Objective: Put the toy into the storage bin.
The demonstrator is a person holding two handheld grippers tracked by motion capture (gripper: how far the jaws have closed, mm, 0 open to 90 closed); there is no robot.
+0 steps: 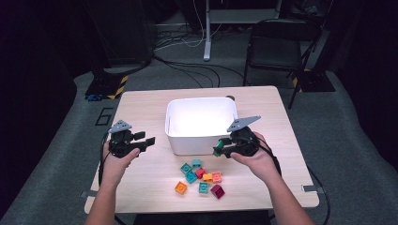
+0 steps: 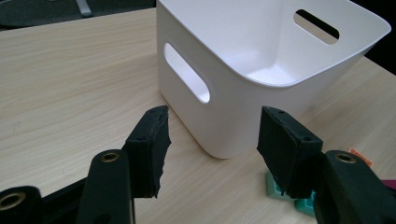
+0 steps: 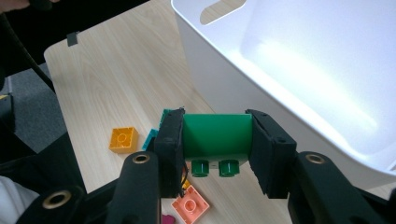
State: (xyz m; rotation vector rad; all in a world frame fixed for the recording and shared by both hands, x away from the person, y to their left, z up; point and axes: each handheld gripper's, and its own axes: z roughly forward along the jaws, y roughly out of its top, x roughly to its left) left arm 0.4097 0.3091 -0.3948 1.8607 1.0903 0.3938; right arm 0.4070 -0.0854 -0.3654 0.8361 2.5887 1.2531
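Nearest the person, both forearms enter the high view from its bottom edge, cut off at the elbows. Ahead of them a loose cluster of small plastic bricks (image 1: 199, 178) lies on the tabletop (image 1: 150, 187), pale wood-grain laminate; the bricks are studded squares in orange, teal, red, pink and maroon, several touching, too small to count surely.

Right gripper (image 1: 224, 148): held above the tabletop at about 1 o'clock from the cluster, just off the front wall of the bin. In the right gripper view its padded black jaws are clamped on a green brick (image 3: 217, 136), smooth-sided, turned so two round studs point down toward the camera. The brick's far end is hidden behind the jaws. Right hand (image 1: 256, 157) wraps the gripper body from behind, and the grey three-cornered plate on top tilts up.

Left gripper (image 1: 143, 140): at 10 o'clock from the cluster, just left of the bin, jaws spread wide with nothing between them. One foam pad looks ragged along its edge. Left hand (image 1: 117, 152) grips from below.

Beyond, a white plastic bin (image 1: 201, 140), glossy, with rounded corners and slot handles in its side walls; its floor is washed out by glare, contents not readable. Behind the tabletop are a dark folding chair (image 1: 277, 47) and floor cables (image 1: 187, 70), dim.
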